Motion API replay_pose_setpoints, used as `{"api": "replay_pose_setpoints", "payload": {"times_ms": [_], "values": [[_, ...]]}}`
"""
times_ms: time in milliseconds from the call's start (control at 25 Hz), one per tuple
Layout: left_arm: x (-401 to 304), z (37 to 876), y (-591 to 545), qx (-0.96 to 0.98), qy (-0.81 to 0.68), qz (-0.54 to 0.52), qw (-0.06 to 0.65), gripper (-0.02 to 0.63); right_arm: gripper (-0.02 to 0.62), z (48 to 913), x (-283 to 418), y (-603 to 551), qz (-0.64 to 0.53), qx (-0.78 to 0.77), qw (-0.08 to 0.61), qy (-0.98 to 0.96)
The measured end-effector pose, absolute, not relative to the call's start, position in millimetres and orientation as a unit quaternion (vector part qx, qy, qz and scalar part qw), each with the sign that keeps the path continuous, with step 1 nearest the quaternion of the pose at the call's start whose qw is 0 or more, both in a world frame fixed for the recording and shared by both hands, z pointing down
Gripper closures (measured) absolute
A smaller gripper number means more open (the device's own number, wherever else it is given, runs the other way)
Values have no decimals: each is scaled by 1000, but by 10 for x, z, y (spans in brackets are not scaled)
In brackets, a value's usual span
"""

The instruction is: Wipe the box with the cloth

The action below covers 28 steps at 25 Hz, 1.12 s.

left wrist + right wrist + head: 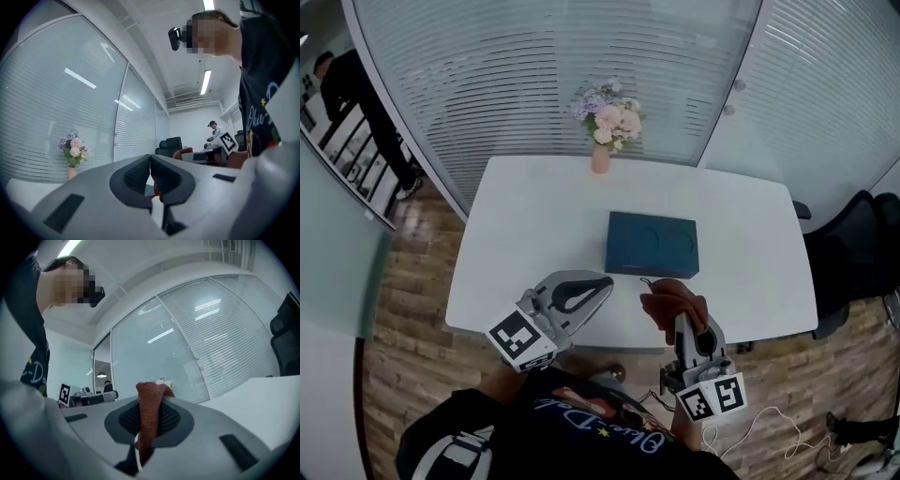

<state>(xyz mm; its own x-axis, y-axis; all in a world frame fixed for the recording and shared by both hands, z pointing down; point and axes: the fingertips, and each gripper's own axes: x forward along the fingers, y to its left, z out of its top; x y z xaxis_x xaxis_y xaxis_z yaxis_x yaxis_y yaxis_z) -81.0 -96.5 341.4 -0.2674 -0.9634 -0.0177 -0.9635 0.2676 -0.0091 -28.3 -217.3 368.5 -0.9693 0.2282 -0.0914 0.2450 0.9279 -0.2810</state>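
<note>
Cloth, rust-red and coarsely woven (149, 404), stands clamped between the closed jaws of the right tool (679, 317). Its loose end is bunched above them, presumably so that a soft pad leads when the wiping starts. That tool hangs just short of the near edge of the dark teal rectangular box (652, 244), which lies flat on the white bench (525, 216). As far as I can judge, the cloth is not touching the box. The left tool (606, 281) sits by the box's near-left corner, jaws pressed together on nothing; likely it is placed there to steady the box. Only the head view shows this layout and the whole box. The right gripper view alone shows the cloth pinched between the pads. The left gripper view alone shows its jaws meeting, with a sliver of teal beyond.
</note>
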Motion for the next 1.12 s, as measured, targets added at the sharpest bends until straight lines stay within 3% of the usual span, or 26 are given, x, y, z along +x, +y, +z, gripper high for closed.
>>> {"api": "replay_pose_setpoints", "payload": {"times_ms": [480, 1120], "values": [[-935, 3454, -1152, -553, 832, -28, 3, 601, 569, 3638, -738, -2502, -125, 186, 37, 974], [-1918, 3441, -959, -490, 871, 17, 21, 601, 569, 3534, -2608, -2370, 46, 215, -4, 976]]}}
